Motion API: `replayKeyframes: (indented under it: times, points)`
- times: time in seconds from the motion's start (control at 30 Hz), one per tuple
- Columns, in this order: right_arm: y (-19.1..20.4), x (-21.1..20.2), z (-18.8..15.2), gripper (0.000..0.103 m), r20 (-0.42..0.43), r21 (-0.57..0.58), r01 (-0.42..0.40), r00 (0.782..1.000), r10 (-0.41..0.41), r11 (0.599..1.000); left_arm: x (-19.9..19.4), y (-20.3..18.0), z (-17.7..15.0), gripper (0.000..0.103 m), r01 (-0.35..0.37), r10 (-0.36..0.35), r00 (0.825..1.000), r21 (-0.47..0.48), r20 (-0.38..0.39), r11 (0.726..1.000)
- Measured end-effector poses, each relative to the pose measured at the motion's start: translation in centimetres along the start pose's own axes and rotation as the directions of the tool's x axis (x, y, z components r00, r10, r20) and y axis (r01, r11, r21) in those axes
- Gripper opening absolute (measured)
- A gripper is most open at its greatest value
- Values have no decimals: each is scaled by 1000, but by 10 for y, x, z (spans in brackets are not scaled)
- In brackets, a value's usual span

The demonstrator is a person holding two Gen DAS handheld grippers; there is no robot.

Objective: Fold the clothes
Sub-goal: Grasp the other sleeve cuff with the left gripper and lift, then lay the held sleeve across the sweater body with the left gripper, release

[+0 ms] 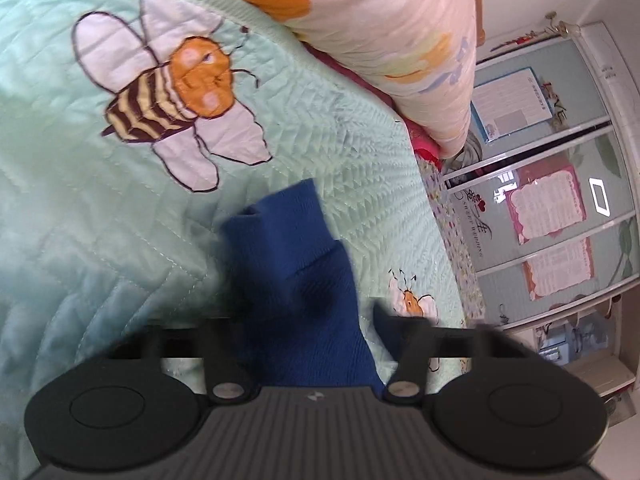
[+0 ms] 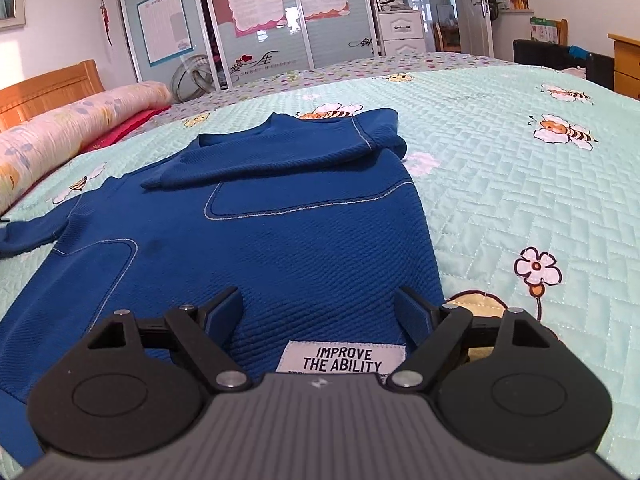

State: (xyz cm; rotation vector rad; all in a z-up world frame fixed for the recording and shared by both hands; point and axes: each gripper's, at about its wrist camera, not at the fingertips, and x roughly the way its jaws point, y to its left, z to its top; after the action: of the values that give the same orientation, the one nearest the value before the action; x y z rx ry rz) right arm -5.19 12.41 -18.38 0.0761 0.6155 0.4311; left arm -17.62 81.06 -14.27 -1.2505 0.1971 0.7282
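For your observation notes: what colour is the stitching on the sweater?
White, on the blue sweater; clearest in the right wrist view.

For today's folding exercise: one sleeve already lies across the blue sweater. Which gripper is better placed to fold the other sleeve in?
Left, probably. The left gripper has the loose sleeve between its fingers. The right gripper is open over the sweater hem by the label, far from that sleeve.

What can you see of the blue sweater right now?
The blue sweater lies flat on the green quilt, a textured knit with pale contour stitching and a white hem label reading IMPROVE THE ABILITY. One sleeve is folded across the chest; the other trails outward, its cuff between the left gripper's fingers. The right gripper hovers open over the hem.
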Motion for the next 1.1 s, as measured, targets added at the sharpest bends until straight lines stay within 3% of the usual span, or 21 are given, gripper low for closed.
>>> replayKeyframes:
  times: [0.17,0.37,0.5,0.77,0.93,1.1]
  points:
    - [-2,0,0,84,5,8,-7,1000,6,1000,-14,-15,-9,13,-3,0,999,56,41,998]
    - [-5,-1,1,84,11,35,-22,1000,22,999,-52,-79,-30,12,21,-46,992,205,120,978]
    - [-7,-1,2,84,11,62,-33,999,33,998,-77,-138,-61,12,88,-130,985,316,117,945]
    - [-25,-5,8,84,5,190,-104,994,105,976,-82,-267,-178,12,216,-245,969,540,-20,813]
    - [-44,-9,13,84,-4,316,-168,984,179,934,-69,-320,-265,12,278,-267,956,646,-118,711]
    - [-59,-10,16,84,-14,414,-210,972,236,886,-51,-346,-351,12,347,-262,937,705,-231,618]
